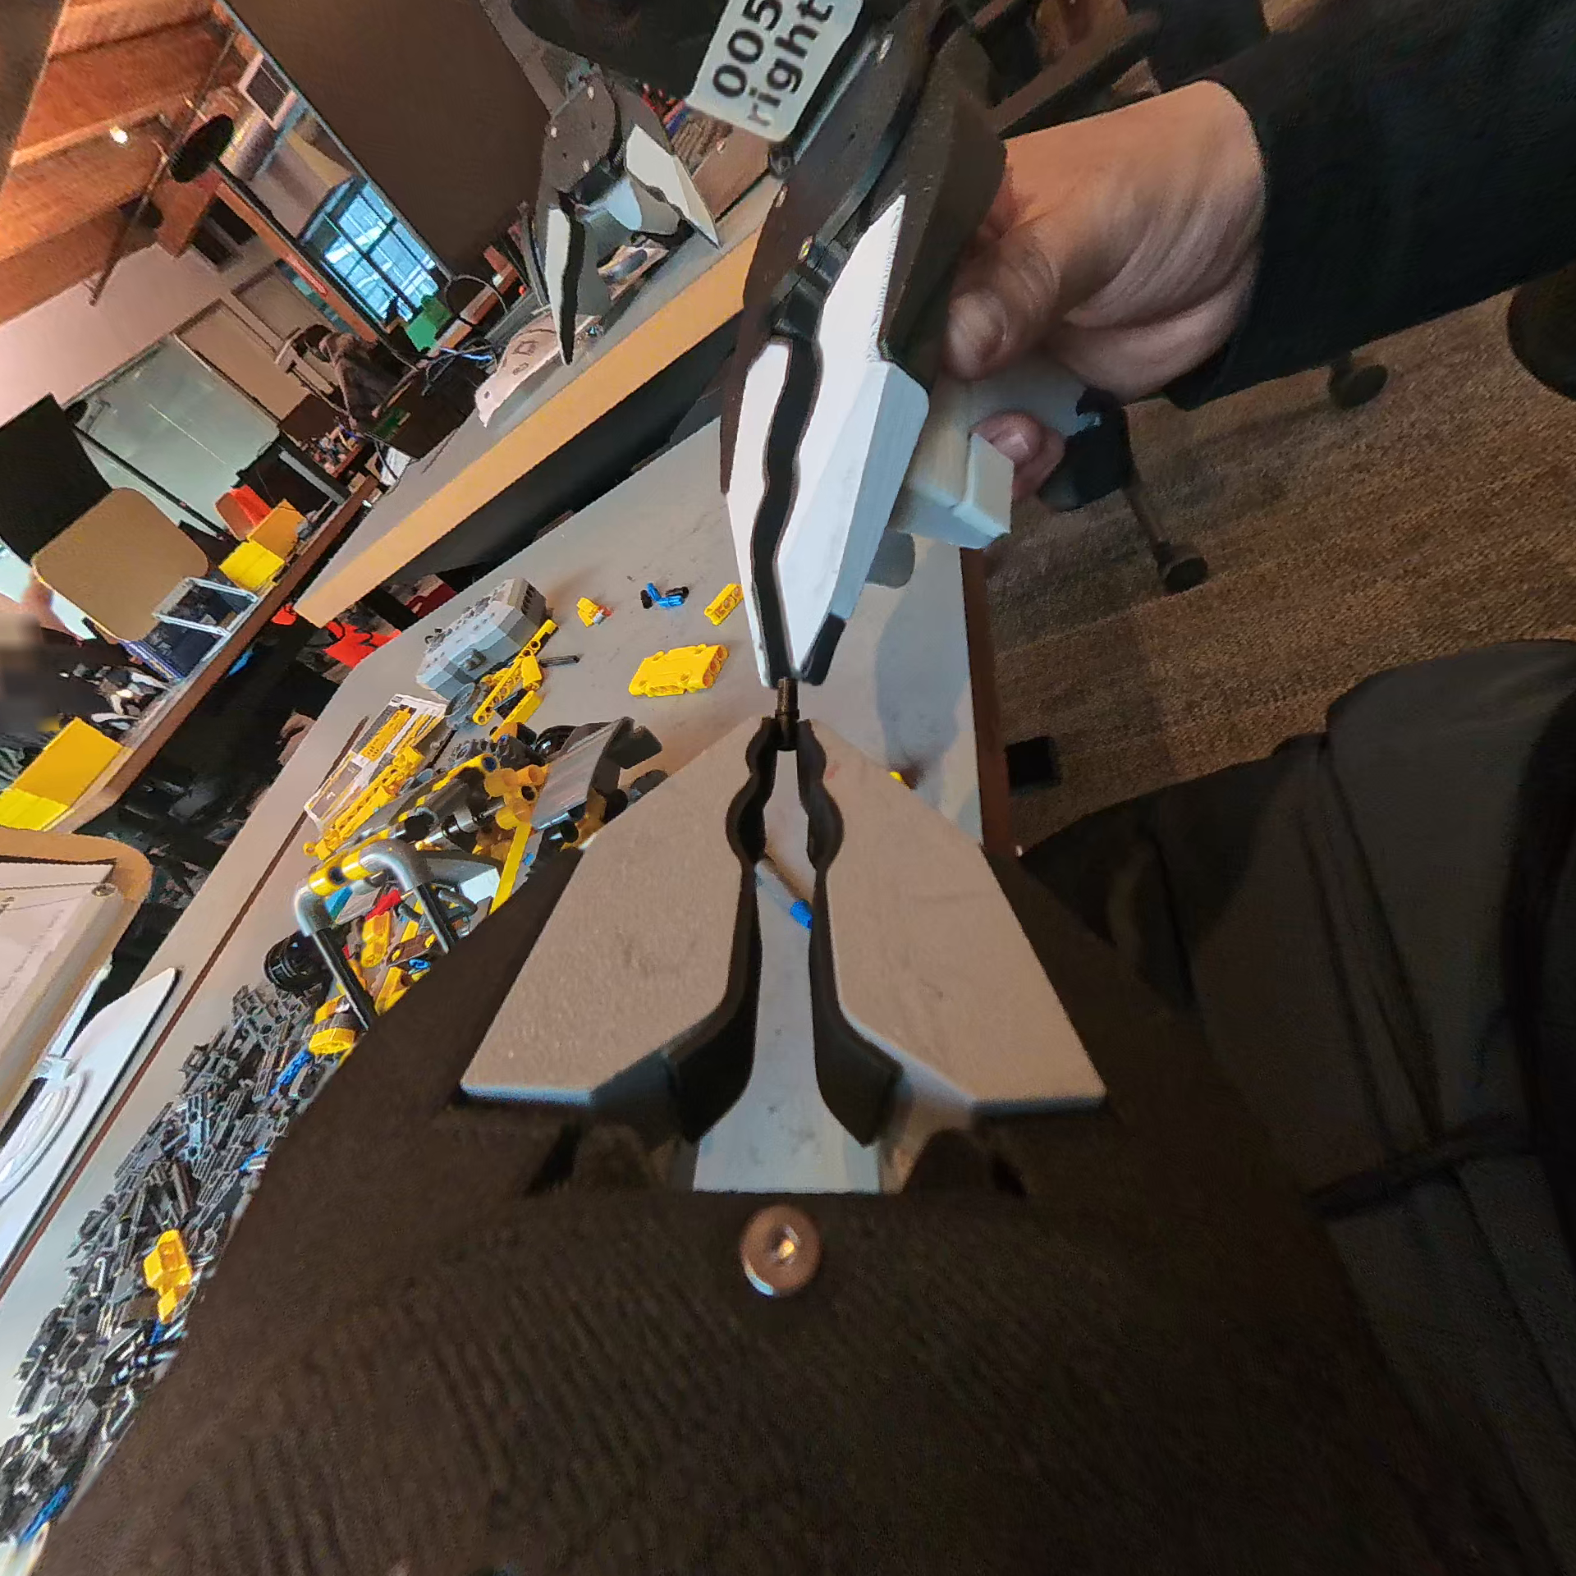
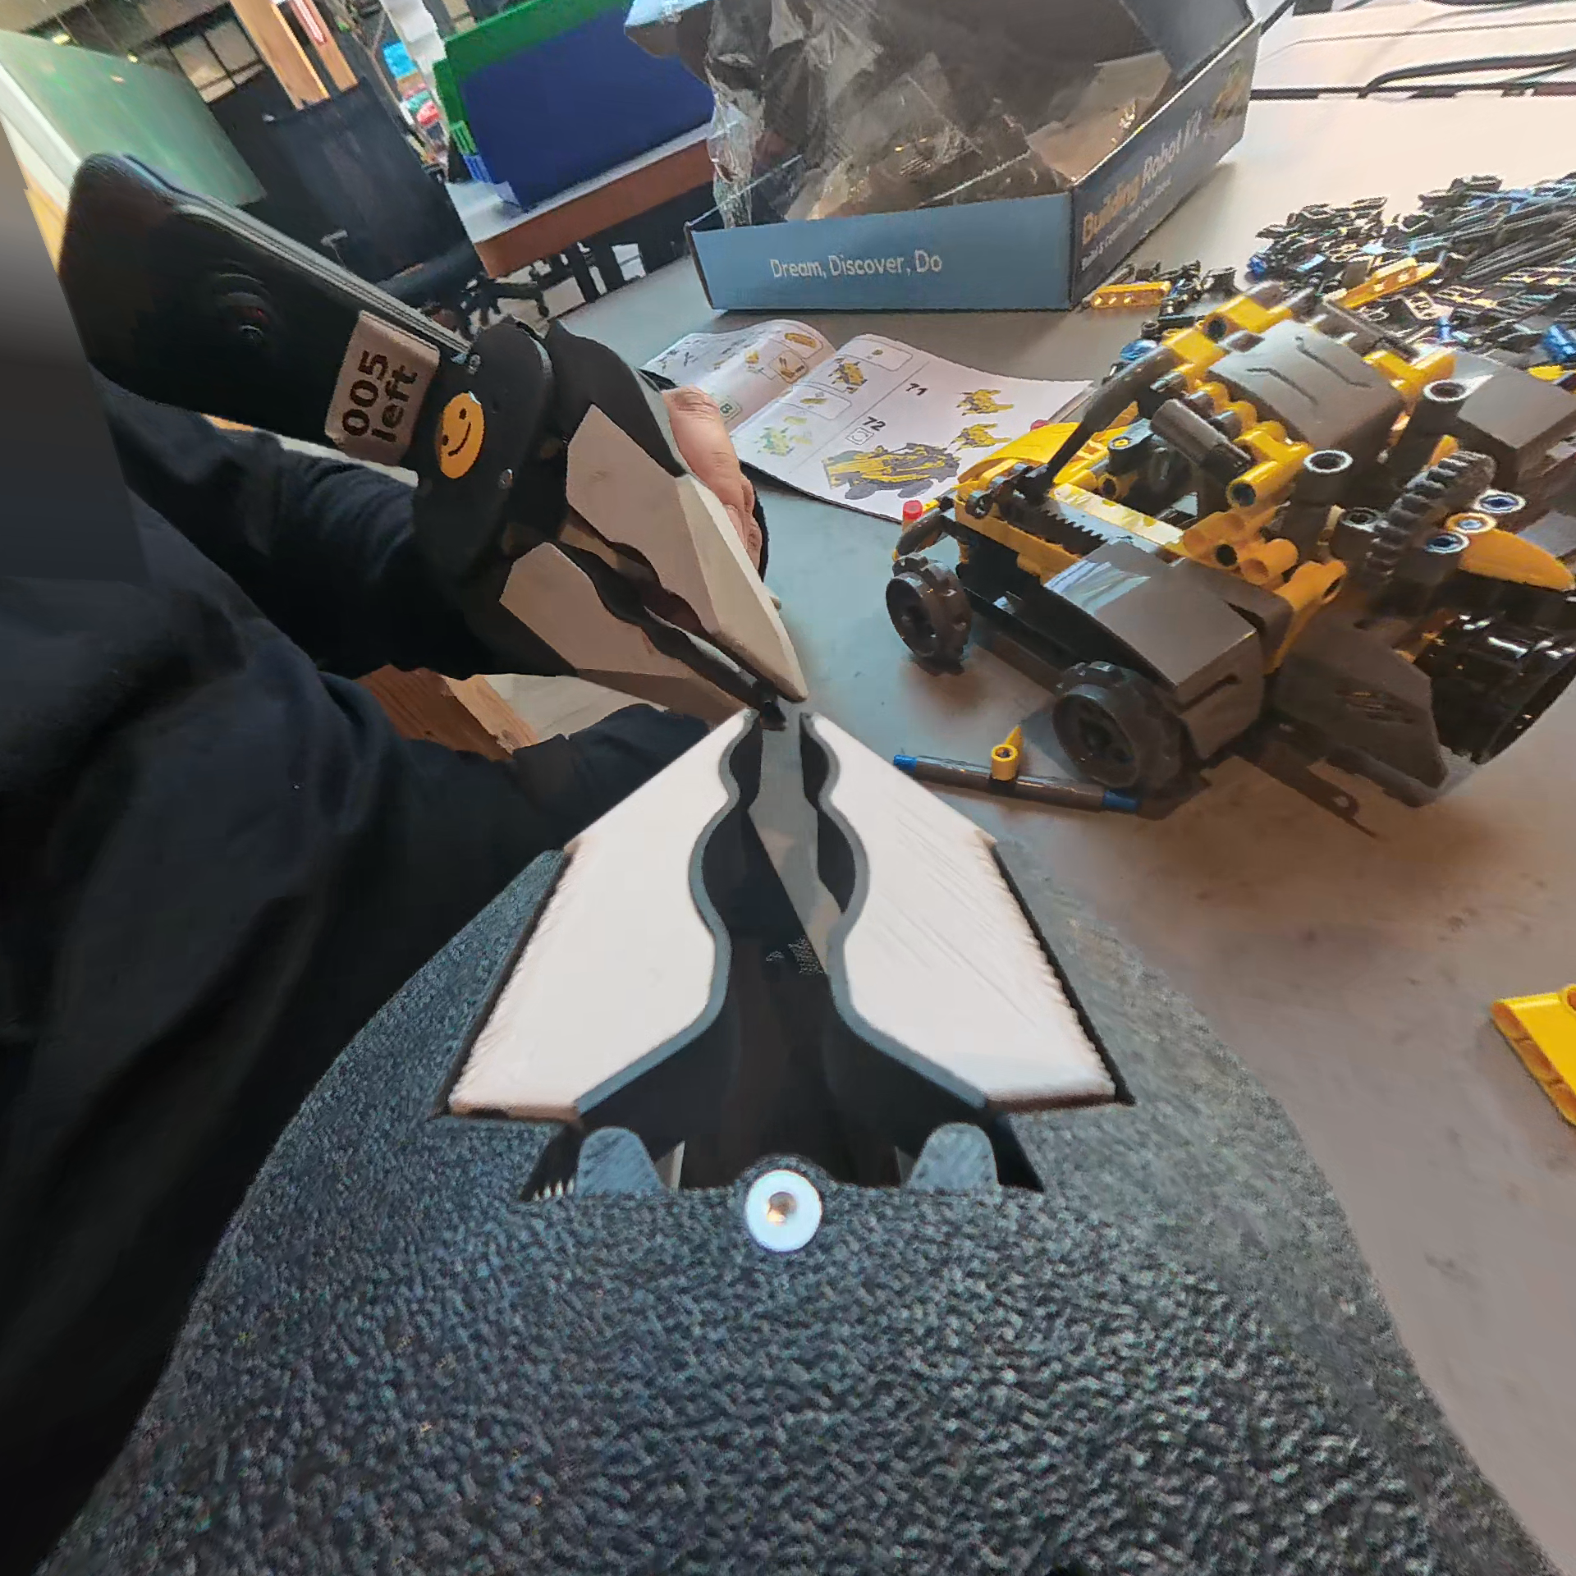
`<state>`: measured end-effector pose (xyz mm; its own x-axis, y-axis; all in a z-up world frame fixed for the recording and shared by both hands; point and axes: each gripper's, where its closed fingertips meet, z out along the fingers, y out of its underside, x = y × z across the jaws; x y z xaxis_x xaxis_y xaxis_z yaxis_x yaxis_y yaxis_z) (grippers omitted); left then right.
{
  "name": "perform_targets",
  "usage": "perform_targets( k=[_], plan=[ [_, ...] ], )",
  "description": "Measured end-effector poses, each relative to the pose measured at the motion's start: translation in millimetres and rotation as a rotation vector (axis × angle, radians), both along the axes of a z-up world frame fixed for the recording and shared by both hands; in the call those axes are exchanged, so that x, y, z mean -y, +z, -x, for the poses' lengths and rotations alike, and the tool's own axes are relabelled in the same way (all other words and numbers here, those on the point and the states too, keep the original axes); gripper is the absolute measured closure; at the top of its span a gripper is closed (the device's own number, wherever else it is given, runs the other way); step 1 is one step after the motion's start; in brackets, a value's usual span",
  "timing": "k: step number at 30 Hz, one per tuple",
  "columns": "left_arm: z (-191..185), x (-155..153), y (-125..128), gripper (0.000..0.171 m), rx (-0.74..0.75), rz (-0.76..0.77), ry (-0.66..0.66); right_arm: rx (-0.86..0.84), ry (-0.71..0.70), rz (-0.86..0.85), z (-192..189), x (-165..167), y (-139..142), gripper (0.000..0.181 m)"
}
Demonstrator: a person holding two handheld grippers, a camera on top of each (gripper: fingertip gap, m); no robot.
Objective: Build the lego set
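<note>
A small black pin [image 1: 785,701] is held above the grey table [image 1: 904,674], close to its near edge. My left gripper [image 1: 785,725] is shut on its lower end. My right gripper [image 1: 789,678] comes down from above, held by a hand [image 1: 1109,256], and is shut on the other end, so both sets of tips meet at the pin. In the right wrist view my right gripper [image 2: 774,721] meets the left gripper [image 2: 778,703] at the pin [image 2: 773,716], which is mostly hidden between the tips. A yellow and black brick-built vehicle [image 2: 1237,580] stands on the table to the right.
An open instruction booklet [image 2: 853,409] and a blue box [image 2: 895,264] lie behind the vehicle. A pile of black parts [image 1: 170,1194] covers the far side. A dark axle with a yellow connector [image 2: 1006,772], a yellow panel [image 1: 678,669] and a grey block [image 1: 482,631] lie loose. The tips of both grippers are at nearly the same place.
</note>
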<state>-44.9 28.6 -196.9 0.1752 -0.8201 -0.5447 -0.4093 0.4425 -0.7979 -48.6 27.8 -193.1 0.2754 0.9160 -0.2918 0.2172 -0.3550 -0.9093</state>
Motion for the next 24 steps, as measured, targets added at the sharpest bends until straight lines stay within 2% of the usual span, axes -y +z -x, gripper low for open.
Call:
perform_targets(
  k=[3, 8, 13, 24],
  plan=[
    [2, 0, 4, 0.170, 0.028, 0.018, -0.006, 0.032, -0.032, -0.009, -6, -4, 2, 0.175],
    [2, 0, 6, 0.170, 0.039, 0.014, -0.011, -0.004, 0.007, 0.009, -1, 6, 12, 0.177],
    [1, 3, 6, 0.171, 0.040, -0.008, -0.027, -0.037, 0.050, 0.076, 3, 11, 11, 0.176],
    [2, 2, 6, 0.170, 0.038, -0.033, -0.019, -0.040, 0.019, 0.115, 3, 6, 8, 0.177]
  ],
)
